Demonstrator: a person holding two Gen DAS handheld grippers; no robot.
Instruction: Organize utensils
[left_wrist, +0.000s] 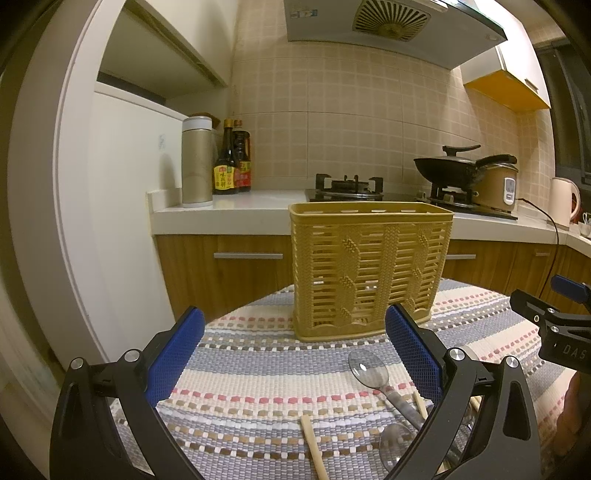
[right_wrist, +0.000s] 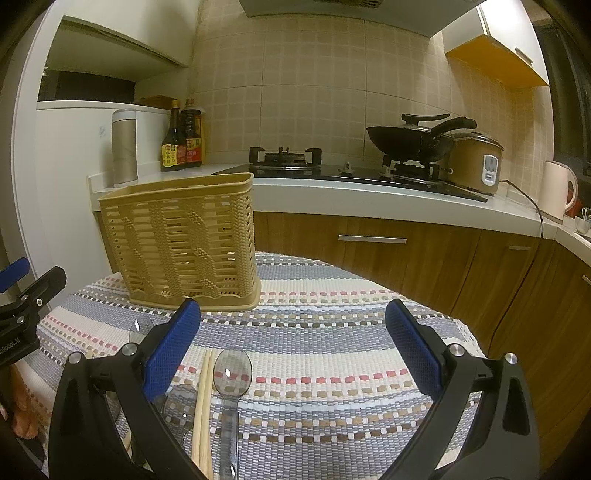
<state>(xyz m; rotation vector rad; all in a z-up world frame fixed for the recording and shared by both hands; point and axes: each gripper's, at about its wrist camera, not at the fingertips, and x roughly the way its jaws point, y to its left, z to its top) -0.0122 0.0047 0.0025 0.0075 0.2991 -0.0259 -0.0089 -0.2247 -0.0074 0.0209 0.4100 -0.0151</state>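
A tan slatted utensil basket (left_wrist: 370, 271) stands upright on the striped cloth; it also shows in the right wrist view (right_wrist: 183, 240). Clear plastic spoons (left_wrist: 369, 368) (left_wrist: 396, 445) and wooden chopsticks (left_wrist: 314, 446) lie on the cloth in front of it. In the right wrist view a clear spoon (right_wrist: 232, 373), a pair of chopsticks (right_wrist: 204, 402) and another spoon (right_wrist: 180, 404) lie low between the fingers. My left gripper (left_wrist: 295, 350) is open and empty, above the cloth before the basket. My right gripper (right_wrist: 293, 350) is open and empty; part of it shows in the left wrist view (left_wrist: 554, 325).
The striped cloth (right_wrist: 332, 332) covers a round table. Behind is a kitchen counter (right_wrist: 369, 192) with a gas stove (right_wrist: 284, 160), wok (right_wrist: 410, 142), rice cooker (right_wrist: 476, 162), kettle (right_wrist: 557, 190), sauce bottles (right_wrist: 181, 140) and a flask (right_wrist: 123, 147). A white fridge (left_wrist: 122, 206) stands left.
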